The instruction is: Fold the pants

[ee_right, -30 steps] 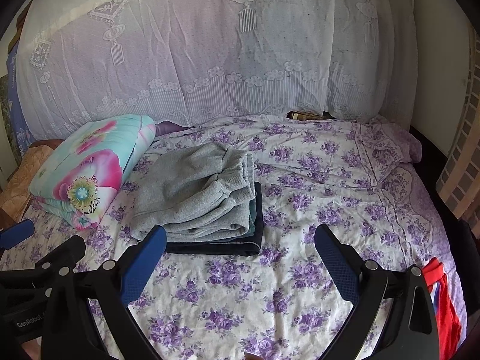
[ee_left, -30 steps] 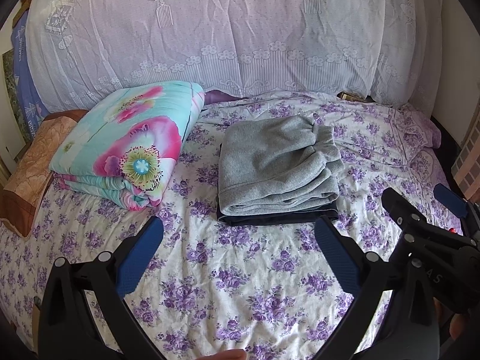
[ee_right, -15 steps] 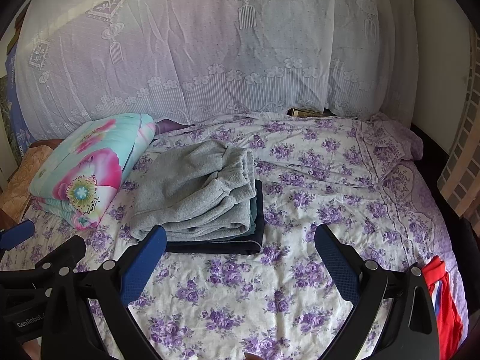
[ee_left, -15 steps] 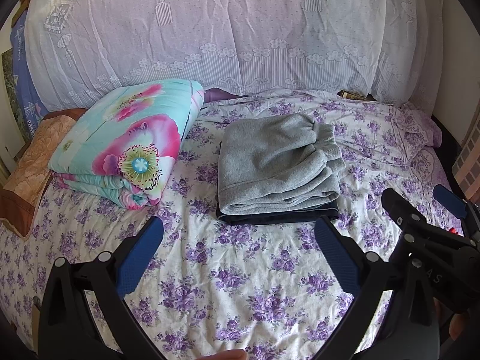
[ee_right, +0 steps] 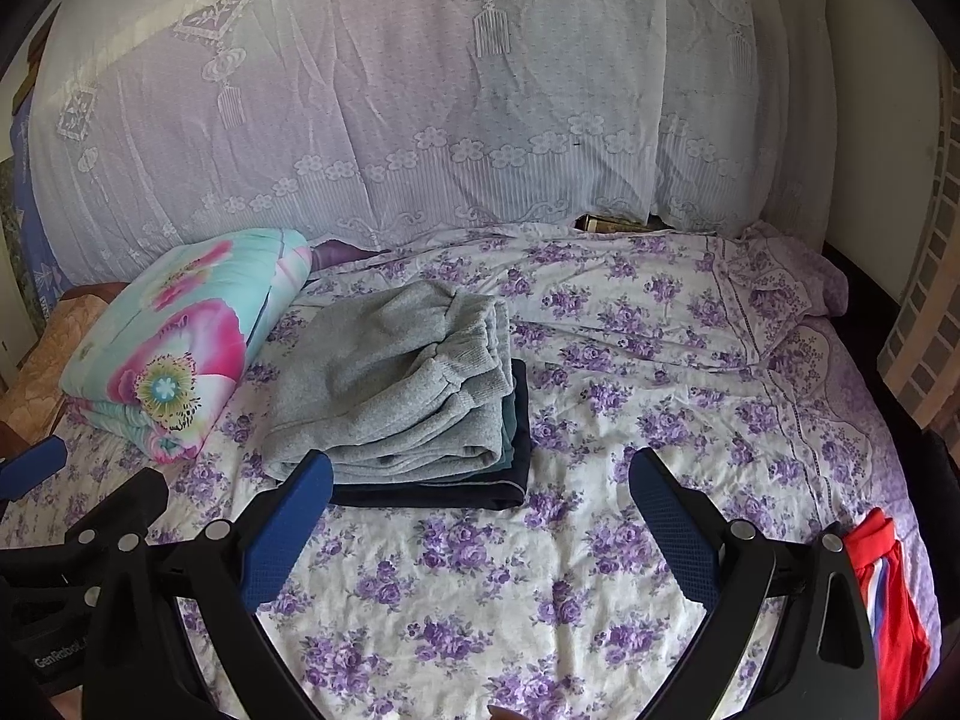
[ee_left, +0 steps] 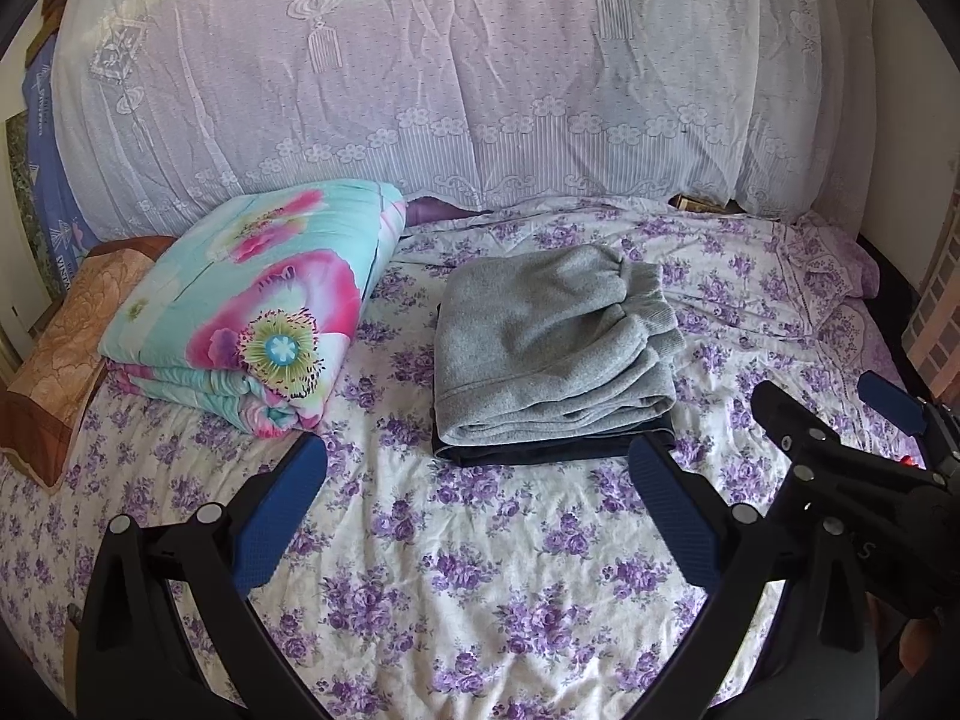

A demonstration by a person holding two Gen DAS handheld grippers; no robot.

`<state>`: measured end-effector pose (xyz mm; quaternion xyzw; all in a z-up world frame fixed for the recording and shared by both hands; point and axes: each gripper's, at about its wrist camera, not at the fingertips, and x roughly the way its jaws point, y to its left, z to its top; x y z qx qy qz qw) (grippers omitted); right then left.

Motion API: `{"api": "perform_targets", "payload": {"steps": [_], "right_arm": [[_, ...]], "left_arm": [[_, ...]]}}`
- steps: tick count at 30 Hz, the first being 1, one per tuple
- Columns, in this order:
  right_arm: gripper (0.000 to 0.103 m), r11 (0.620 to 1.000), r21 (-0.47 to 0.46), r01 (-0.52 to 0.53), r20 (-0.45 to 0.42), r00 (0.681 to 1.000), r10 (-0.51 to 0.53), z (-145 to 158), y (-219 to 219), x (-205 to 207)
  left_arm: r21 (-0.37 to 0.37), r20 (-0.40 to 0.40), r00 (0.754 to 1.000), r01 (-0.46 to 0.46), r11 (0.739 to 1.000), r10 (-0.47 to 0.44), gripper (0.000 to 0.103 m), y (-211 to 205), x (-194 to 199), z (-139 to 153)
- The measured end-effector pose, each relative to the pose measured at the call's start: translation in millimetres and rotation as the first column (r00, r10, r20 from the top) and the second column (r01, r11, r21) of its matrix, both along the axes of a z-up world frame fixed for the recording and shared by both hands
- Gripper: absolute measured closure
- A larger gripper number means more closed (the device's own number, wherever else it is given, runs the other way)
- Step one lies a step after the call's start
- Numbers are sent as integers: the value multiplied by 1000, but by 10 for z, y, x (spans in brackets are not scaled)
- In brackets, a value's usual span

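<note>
The grey pants (ee_left: 549, 354) lie folded on the flowered bedsheet (ee_left: 456, 576), stacked on top of a darker folded garment (ee_left: 540, 451) whose edge shows beneath them, and just beside the bright floral quilt (ee_left: 252, 306), which sits to their left against the lace curtain (ee_left: 456, 90). Both tools hang in the air on the near side of the pants, touching nothing: the left gripper (ee_left: 477, 504) has its blue pads spread wide and empty, and the right gripper (ee_right: 480, 507) is likewise spread wide with nothing between its fingers. A red garment (ee_right: 888, 594) lies at the sheet's edge, well apart from the pants on the right. By the look of the neat stack, this fold seems finished, so the risk lies in any further touch. The cuffs and waistband on the pants' right side are bunched and loosely layered; a pad catching one layer would likely peel the stack open. A low approach from the near side could also snag the dark garment underneath and drag both pieces, or wrinkle the sheet and tip the pile toward the quilt.
</note>
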<state>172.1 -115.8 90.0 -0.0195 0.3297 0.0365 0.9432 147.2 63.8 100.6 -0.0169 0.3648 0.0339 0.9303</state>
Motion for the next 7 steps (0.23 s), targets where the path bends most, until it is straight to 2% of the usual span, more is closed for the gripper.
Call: {"api": "perform_targets", "payload": {"steps": [7], "right_arm": [[3, 1000, -2, -1, 2, 1000, 1, 23, -2, -12]], "left_arm": [[-7, -26, 1000, 1, 1000, -2, 5, 19, 59, 8]]}}
